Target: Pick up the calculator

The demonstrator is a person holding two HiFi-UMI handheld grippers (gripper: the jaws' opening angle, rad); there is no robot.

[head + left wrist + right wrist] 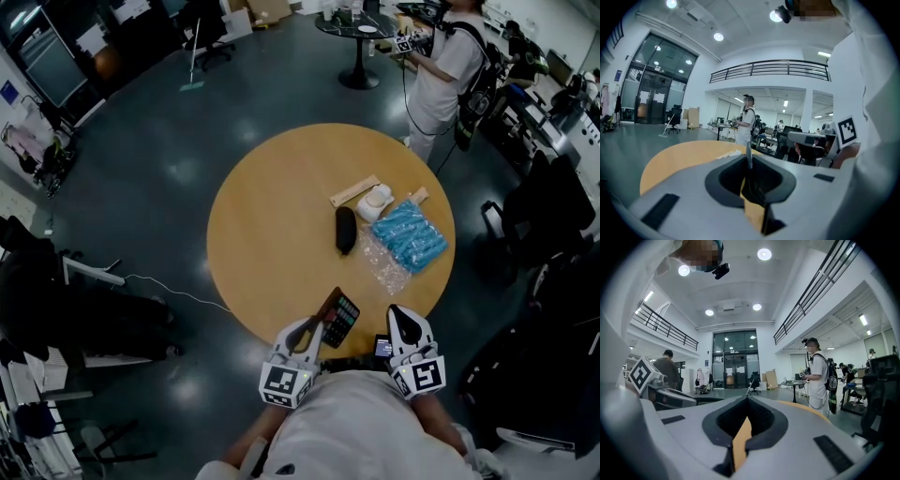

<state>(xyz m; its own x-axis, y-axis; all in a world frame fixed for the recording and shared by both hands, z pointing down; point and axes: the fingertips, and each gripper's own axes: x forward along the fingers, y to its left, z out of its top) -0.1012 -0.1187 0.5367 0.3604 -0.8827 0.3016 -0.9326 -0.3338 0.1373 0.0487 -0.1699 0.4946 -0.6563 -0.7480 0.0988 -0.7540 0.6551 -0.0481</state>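
Calculator [339, 320] sits clamped edge-on in our left gripper [312, 328], projecting toward 1 o'clock from the jaws, over the table's [272, 234] 6 o'clock rim. Our right gripper [400, 315], at its 3 o'clock, shows jaws together, empty.

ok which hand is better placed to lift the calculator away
Left. The left gripper is clamped on the calculator, tilted at the near edge of the table; the right gripper sits beside it, jaws together, empty.
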